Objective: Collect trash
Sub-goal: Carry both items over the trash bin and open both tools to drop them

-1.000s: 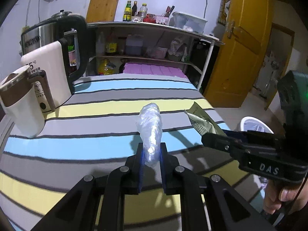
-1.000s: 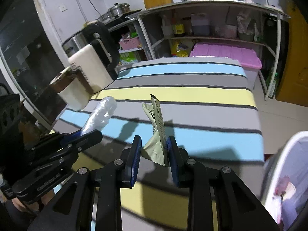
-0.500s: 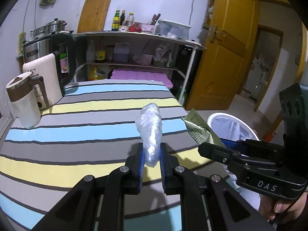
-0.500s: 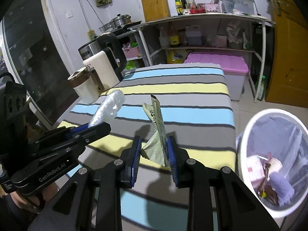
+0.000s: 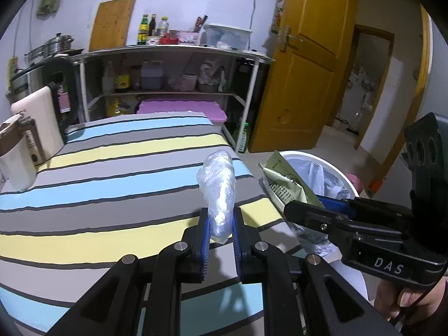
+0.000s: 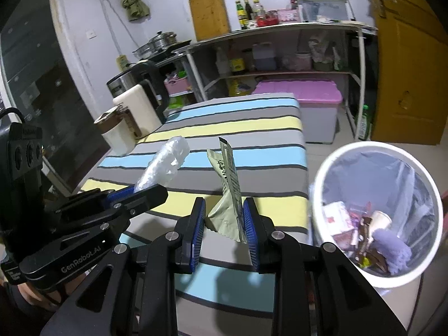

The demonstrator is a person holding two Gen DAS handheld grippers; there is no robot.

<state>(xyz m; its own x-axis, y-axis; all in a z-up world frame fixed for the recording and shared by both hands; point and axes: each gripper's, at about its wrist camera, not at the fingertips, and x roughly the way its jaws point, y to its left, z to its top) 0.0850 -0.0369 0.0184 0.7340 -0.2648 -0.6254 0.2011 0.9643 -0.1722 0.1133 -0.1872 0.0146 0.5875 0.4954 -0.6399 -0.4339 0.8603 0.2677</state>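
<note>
At the far left of the striped counter (image 6: 196,128) stand a white mug with a brown lid (image 6: 113,130) and a cream kettle with a black handle (image 6: 137,109), close together at the counter's back corner. Further right, the left claw (image 5: 219,224) is clamped on a crumpled clear plastic wrap (image 5: 218,187), which sticks up from between its blue pads above the counter's near edge. Just beside it to the right, the right claw (image 6: 224,221) grips a pale green snack packet (image 6: 228,196) standing upright between its blue pads, its jaws set a little wider than the left's. The two claws are held side by side, apart, near the counter's right edge. Right of the counter, on the floor, sits a white trash bin (image 6: 336,162) lined with a clear bag, wrappers and other trash lying in its bottom. Behind it is a yellow door (image 5: 305,64).
</note>
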